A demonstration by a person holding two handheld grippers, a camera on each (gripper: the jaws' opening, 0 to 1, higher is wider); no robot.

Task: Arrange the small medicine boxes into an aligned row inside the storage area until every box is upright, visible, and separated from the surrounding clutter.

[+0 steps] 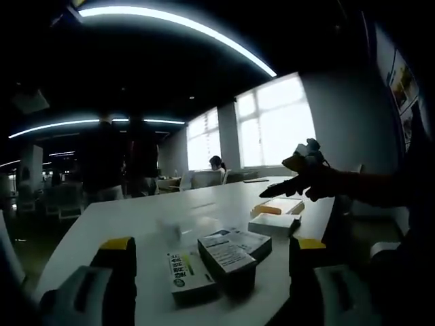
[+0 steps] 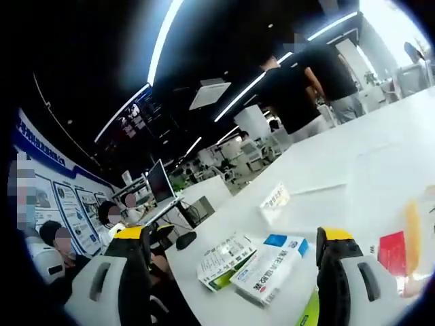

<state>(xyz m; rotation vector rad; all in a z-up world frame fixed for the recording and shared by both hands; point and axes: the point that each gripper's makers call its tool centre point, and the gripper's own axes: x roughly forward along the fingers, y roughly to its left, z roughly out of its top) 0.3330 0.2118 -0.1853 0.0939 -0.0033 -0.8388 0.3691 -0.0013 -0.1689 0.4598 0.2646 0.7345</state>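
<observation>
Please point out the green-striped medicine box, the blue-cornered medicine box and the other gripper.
green-striped medicine box (image 1: pixel 185 273): left gripper view, on its top face.
blue-cornered medicine box (image 2: pixel 270 267): right gripper view, on its printed top face.
right gripper (image 1: pixel 273 191): left gripper view, on its dark jaw tips.

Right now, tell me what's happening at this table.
A person holds two grippers over a white table strewn with small medicine boxes. The left gripper hangs open around a green-and-white box and a dark-sided box. The right gripper hangs open over a blue-and-white box. All boxes lie flat and unaligned, none gripped.
</observation>
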